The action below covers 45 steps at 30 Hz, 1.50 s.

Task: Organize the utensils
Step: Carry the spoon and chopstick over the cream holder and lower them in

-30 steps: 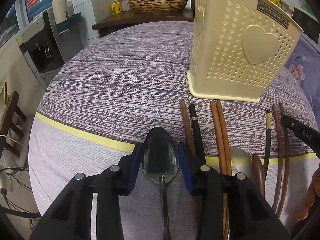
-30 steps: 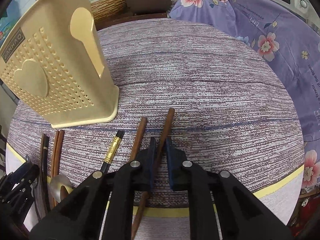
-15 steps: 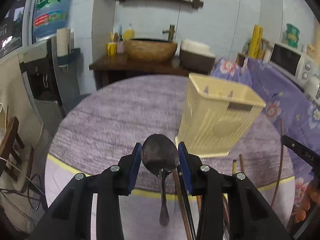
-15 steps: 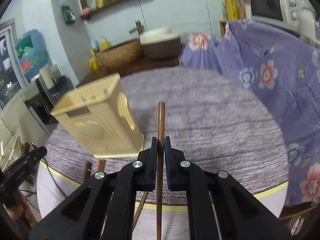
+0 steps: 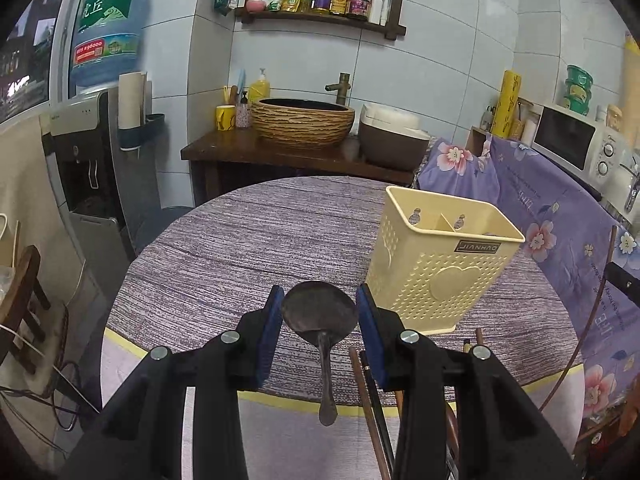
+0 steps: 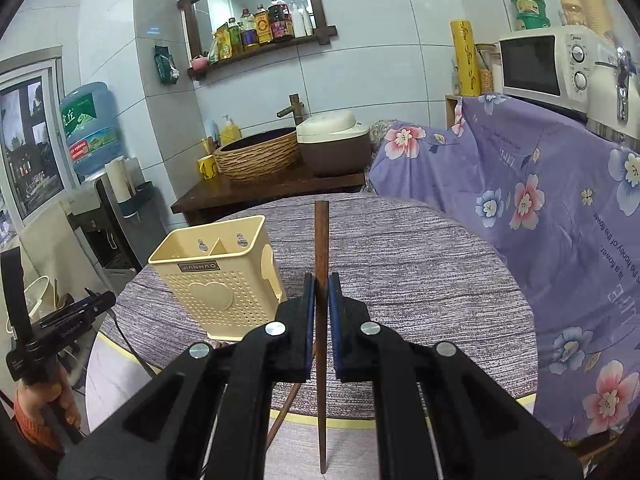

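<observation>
The left gripper (image 5: 319, 316) grasps a dark metal spoon (image 5: 320, 320) by its bowl, the blue pads (image 5: 267, 332) pressing on either side of the bowl, while the handle hangs down toward the camera, clear of the table. The right gripper (image 6: 319, 300) is clenched on a single brown wooden chopstick (image 6: 321, 248), which stands nearly upright between the pads, its top end above the jaws and its thin end hanging below them, off the table. Just beyond both grippers stands the cream perforated utensil holder (image 5: 436, 268) with a heart on its front and a divider inside; it sits upright on the round table (image 5: 248, 248), covered in a purple-grey striped cloth with a yellow line. On the cloth in front of the holder, under the left gripper's right finger, lie more chopsticks (image 5: 366, 384), brown and black, side by side. In the right wrist view a hand (image 6: 44, 404) at the left edge grips the handle of the left gripper. Behind the table a wooden counter bears a woven basin (image 5: 302, 120); a floral purple cloth (image 6: 540, 208) drapes furniture to the right
</observation>
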{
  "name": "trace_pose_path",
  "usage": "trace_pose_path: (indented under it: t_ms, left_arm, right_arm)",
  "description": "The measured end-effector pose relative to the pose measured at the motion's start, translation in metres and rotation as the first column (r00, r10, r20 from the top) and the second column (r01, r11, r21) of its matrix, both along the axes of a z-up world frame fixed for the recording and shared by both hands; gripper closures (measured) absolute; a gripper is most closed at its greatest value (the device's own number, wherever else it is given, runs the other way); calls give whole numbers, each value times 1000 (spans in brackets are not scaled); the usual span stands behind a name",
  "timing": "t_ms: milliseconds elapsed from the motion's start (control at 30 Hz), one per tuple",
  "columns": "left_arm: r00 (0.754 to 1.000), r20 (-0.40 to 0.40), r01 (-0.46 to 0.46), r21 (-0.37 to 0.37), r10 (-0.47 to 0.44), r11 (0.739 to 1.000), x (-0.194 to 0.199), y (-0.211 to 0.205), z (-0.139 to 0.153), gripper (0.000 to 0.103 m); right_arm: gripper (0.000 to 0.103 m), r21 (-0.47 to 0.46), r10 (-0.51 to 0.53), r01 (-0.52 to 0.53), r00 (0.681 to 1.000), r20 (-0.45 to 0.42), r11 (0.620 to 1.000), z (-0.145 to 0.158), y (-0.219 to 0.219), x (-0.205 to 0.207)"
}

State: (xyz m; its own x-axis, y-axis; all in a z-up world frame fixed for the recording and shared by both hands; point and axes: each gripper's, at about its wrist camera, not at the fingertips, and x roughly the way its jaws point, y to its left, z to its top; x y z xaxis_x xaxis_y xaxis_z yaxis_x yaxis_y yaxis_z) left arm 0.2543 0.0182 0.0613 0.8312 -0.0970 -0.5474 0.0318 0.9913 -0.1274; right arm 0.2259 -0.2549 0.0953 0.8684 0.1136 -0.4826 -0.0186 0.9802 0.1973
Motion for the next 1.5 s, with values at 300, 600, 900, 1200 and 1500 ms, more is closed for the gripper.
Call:
trace_pose_path:
  t_ms: [300,600,900,1200,1500]
  left_arm:
    - [1000,20,13,-22,-12,1000,1,7,13,65]
    - [994,101,52,-49,-47,997,19,13,79,65]
    - [963,254,115,-66,-95,991,51,-27,170,65]
    - [977,182,123,-56,-111,991,85,-64,110,65]
    - [988,98,121,-5,-120,993,88,-75,49,65]
  right_arm:
    - [95,-9,-4,5,999,47,1000,17,-9,-10]
    - [95,-49,1,6,991,136,999,68,-5,10]
    - [95,64,54,-76,957,286,995,173,14,50]
    - [95,25,79,-87,968,238,996,120,60,88]
    - [95,44,78,-84,990,116,996,51,66,109]
